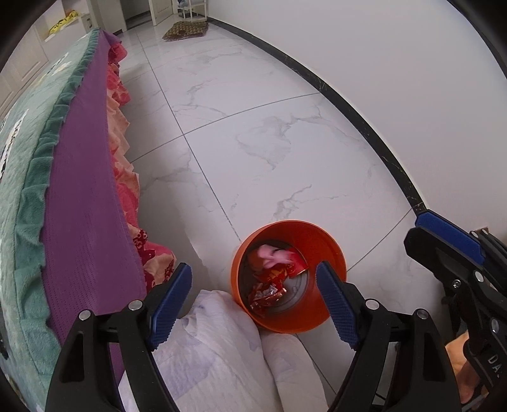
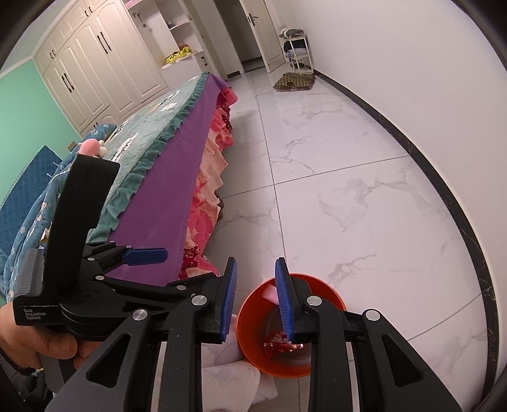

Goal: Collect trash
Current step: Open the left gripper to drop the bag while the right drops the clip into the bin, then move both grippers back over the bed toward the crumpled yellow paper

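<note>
An orange bin (image 1: 317, 241) stands on the white marble floor beside the bed. Inside it lie crumpled red wrappers (image 1: 269, 294), and above them a blurred pink scrap (image 1: 272, 253). My left gripper (image 1: 253, 286) hangs over the bin's near rim, pointing steeply down, open wide with nothing between its fingers. In the right wrist view the same bin (image 2: 332, 296) sits just behind my right gripper (image 2: 255, 299), whose jaws stand a little apart and hold nothing. One blue finger (image 1: 450, 237) of the right gripper shows at the right edge of the left wrist view.
A bed with a purple sheet (image 1: 79, 206) and a teal frilled cover runs along the left. White padded fabric (image 1: 215, 342) lies against the bin's near side. A white wall with a black baseboard (image 1: 364, 117) bounds the right. A patterned mat (image 1: 187, 30) lies far off.
</note>
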Available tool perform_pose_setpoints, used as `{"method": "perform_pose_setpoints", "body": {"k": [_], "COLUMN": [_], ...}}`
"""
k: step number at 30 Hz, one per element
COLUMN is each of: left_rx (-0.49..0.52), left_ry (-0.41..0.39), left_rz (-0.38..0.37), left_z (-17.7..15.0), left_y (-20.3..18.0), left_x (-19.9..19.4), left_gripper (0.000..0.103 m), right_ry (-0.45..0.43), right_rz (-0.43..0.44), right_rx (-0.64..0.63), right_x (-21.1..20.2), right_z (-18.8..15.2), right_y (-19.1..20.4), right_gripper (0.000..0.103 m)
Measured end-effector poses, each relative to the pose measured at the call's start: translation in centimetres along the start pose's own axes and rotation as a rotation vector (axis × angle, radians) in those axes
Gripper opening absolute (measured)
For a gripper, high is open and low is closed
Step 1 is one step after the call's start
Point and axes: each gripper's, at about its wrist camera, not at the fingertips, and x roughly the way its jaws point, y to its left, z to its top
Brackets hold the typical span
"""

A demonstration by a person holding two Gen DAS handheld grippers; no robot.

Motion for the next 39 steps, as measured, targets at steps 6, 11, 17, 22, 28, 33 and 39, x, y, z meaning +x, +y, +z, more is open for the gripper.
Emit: {"method": "perform_pose_setpoints", "body": {"k": [6,11,17,22,28,33,39], "left_rx": [-0.018,-0.04,-0.092,-0.149,-0.226,-0.276,-0.333], "left_ry": [-0.046,-0.128,-0.21,-0.265,-0.332,-0.375,-0.417], "left_rz": [0.005,0.022,0.063,0.095,0.123,0.163,0.227], "left_z": [-0.7,-2.0,-4.3,-6.5,-9.7,-12.5,-15.8], "left_y": [0.5,1.4,3.4,5.2,7.3,9.2,12.0], "left_x": [-2.1,-5.7,-10.3,-13.4,-17.2,-19.7,-22.3], "left_gripper": [0.081,0.081,0.081,0.081,0.081,0.082,0.086], "right_ry": [-0.021,-0.05,-0.094,-0.121,-0.135,-0.137,-0.122], "right_rz": [0.013,0.044,0.1,0.164,0.222,0.269,0.329], "right_rx": [-0.015,-0.041,-0.099,-0.164,-0.237,-0.3,-0.377], "right_x": [-1.9,-4.3,-7.4,-9.7,-11.5,-12.3,-12.4], "right_z": [-0.3,-0.4,-0.4,-0.8,-1.3,-1.7,-2.1], "right_y": [1.0,2.9,6.5,10.4,14.8,18.7,23.5], "right_gripper": [0.027,0.027,0.027,0.027,0.032,0.032,0.035]}}
